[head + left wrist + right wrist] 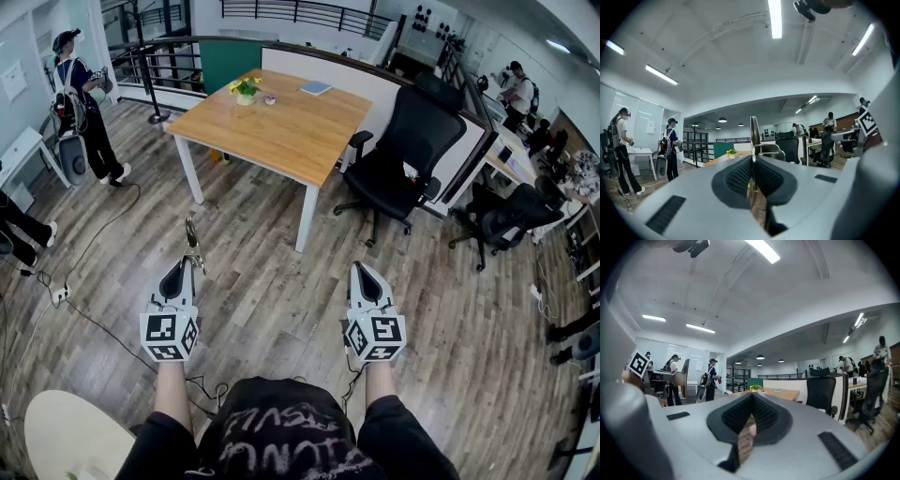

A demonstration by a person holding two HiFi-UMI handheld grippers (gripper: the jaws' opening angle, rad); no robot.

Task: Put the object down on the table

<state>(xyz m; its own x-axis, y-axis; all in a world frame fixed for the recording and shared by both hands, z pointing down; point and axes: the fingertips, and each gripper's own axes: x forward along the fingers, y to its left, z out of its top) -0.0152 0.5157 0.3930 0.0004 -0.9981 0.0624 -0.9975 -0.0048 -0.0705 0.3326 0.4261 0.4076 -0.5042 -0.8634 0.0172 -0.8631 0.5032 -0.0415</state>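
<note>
Metal, thin and looped, the object [192,242] sits pinched in our left gripper [187,266]. Our right gripper [360,269] is closed, empty. Open plank floor [272,300] separates us from the square-edged wooden table [281,131].

The left hand-held gripper [184,266] and the right hand-held gripper [359,270] are pale grey with black ribbed pads. Each carries a cube patterned with black-and-white square markers. The metal object [192,246] is silvery. The table [281,131] has a honey-coloured wooden top and white legs. The flowers [246,86] are yellow and the pad [316,87] is light blue. The floor [272,309] is grey-brown planking, and the office chair [403,150] is black.
</note>
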